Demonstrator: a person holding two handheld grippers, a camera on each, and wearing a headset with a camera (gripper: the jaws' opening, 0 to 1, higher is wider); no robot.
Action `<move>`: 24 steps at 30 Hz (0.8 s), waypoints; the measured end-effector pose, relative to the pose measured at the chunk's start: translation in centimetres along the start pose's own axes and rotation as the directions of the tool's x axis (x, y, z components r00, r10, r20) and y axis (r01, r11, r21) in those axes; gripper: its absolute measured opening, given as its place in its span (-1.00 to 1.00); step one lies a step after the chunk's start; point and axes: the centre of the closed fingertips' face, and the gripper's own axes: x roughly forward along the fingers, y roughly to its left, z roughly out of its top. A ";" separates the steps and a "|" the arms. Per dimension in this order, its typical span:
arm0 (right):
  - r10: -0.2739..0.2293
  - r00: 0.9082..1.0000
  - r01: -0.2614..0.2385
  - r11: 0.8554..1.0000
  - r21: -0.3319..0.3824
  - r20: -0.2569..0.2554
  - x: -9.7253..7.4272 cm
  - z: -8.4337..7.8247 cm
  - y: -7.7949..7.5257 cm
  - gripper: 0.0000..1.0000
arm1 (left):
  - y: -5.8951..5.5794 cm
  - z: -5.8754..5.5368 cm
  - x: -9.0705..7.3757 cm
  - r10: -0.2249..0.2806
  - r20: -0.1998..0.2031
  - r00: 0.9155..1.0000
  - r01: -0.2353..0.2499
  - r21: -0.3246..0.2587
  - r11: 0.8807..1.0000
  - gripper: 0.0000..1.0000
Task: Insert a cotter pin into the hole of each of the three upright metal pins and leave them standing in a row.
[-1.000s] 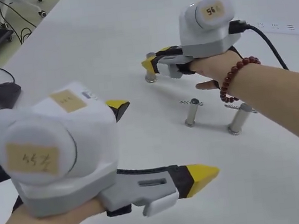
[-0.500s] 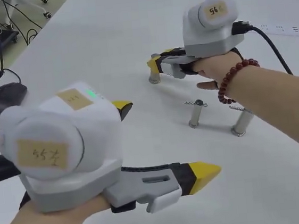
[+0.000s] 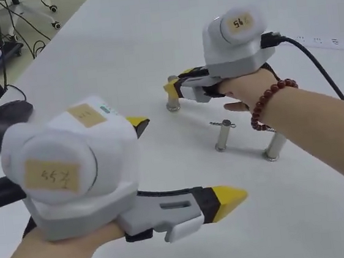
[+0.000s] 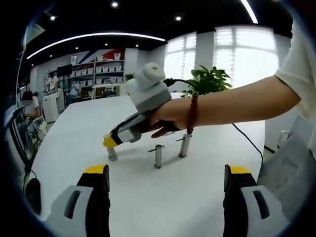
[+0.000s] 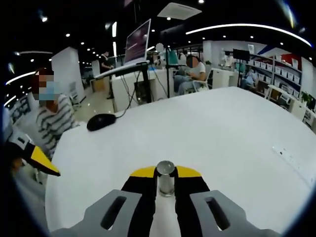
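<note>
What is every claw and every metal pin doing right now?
left claw, open, holding nothing.
right claw, shut on the gripped pin.
gripped pin, upright between the jaws.
middle pin, upright, cotter pin through it.
end pin, upright, second cotter pin through it.

left pin [image 3: 173,103], middle pin [image 3: 223,134] and right pin [image 3: 275,146] stand in a row on the surface [image 3: 120,42]; mouse [image 3: 3,119] by its left edge.

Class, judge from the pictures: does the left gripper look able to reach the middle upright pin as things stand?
Probably yes. The left gripper stands open with bare table between it and the middle pin; the right gripper is shut on the end pin, though its hand hangs close above.
</note>
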 end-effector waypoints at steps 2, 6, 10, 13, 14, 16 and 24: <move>0.012 1.000 -0.012 1.000 -0.009 -0.002 -0.3 0.0 0.6 -0.74 | 0.0 0.1 0.0 0.002 0.001 1.000 -0.002 0.005 1.000 0.94; 0.031 0.999 -0.031 0.999 -0.019 -0.007 -1.1 0.0 1.9 -0.74 | 0.1 0.1 -0.1 0.004 -0.001 1.000 -0.004 0.013 1.000 0.93; 0.053 0.999 -0.053 0.998 -0.029 -0.011 -1.8 -0.2 3.0 -0.74 | 0.1 0.3 -0.2 0.001 0.008 1.000 -0.001 0.011 1.000 0.93; 0.070 0.997 -0.071 0.997 -0.038 -0.018 -2.3 -0.6 3.9 -0.74 | 0.1 0.3 -0.3 0.002 0.006 1.000 -0.002 0.015 1.000 0.92; 0.076 0.997 -0.077 0.996 -0.043 -0.022 -2.5 -0.7 4.2 -0.74 | 0.1 0.3 -0.3 0.003 0.006 1.000 -0.003 0.016 1.000 0.92; 0.083 0.996 -0.085 0.995 -0.044 -0.029 -2.8 -1.0 4.7 -0.74 | 0.1 0.4 -0.4 0.002 0.009 1.000 -0.002 0.012 1.000 0.92; 0.108 0.994 -0.110 0.992 -0.057 -0.032 -4.2 -1.5 6.5 -0.74 | 0.1 0.6 -0.6 0.004 0.016 1.000 -0.004 0.007 1.000 0.92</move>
